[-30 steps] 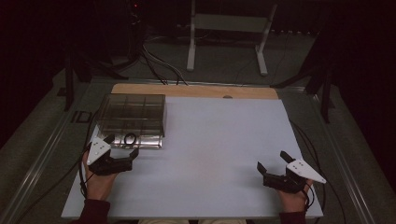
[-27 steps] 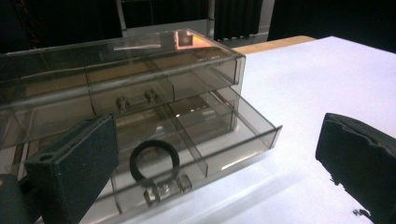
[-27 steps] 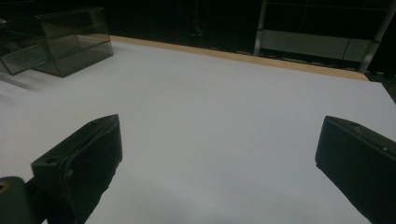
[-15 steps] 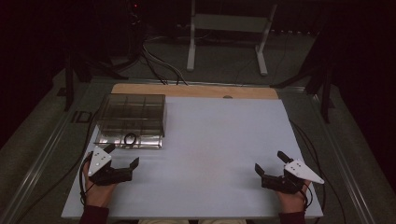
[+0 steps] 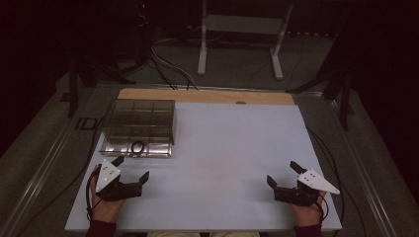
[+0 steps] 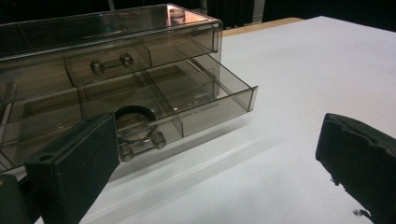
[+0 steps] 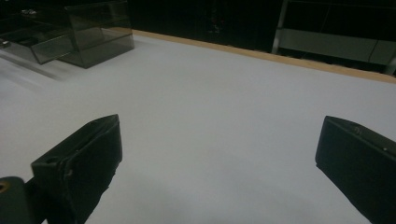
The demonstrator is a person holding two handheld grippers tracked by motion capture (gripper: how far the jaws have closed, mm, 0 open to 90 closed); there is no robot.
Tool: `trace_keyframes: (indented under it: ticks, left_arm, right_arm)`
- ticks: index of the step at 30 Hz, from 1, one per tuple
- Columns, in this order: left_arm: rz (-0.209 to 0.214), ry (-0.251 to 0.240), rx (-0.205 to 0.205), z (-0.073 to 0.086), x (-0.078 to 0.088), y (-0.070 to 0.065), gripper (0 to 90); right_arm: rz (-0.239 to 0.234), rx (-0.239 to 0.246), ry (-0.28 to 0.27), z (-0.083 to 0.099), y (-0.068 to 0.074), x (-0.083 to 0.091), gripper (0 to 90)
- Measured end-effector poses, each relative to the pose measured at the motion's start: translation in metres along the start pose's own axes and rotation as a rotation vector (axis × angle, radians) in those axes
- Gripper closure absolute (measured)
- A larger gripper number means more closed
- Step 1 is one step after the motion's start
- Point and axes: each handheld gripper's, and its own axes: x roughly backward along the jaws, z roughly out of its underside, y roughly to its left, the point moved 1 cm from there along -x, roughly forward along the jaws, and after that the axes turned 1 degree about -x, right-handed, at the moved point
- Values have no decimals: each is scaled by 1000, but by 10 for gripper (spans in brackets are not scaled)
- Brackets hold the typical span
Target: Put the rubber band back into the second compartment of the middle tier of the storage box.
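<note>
one drawer (image 5: 137,147) beyond left fingers (image 5: 144,177)

The black two-jaw left gripper (image 5: 131,169) lay low in the person's left hand (image 5: 104,207), jaws apart; the matching right gripper (image 5: 282,175) likewise gaped, held level

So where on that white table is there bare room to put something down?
Most of the table is bare: the wide stretch between the left gripper and the right gripper, and the whole right half up to the wooden strip. It is crowded at the far left, where the clear drawer box stands with its lower drawer pulled open.
</note>
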Motion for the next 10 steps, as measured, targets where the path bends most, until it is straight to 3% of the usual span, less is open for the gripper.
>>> trace_keyframes:
  ticks: [10]
  left_arm:
    - [-14, -1, 6, 1, 2, 1, 3]
  right_arm:
    - [-2, 7, 30, 0, 3, -2, 8]
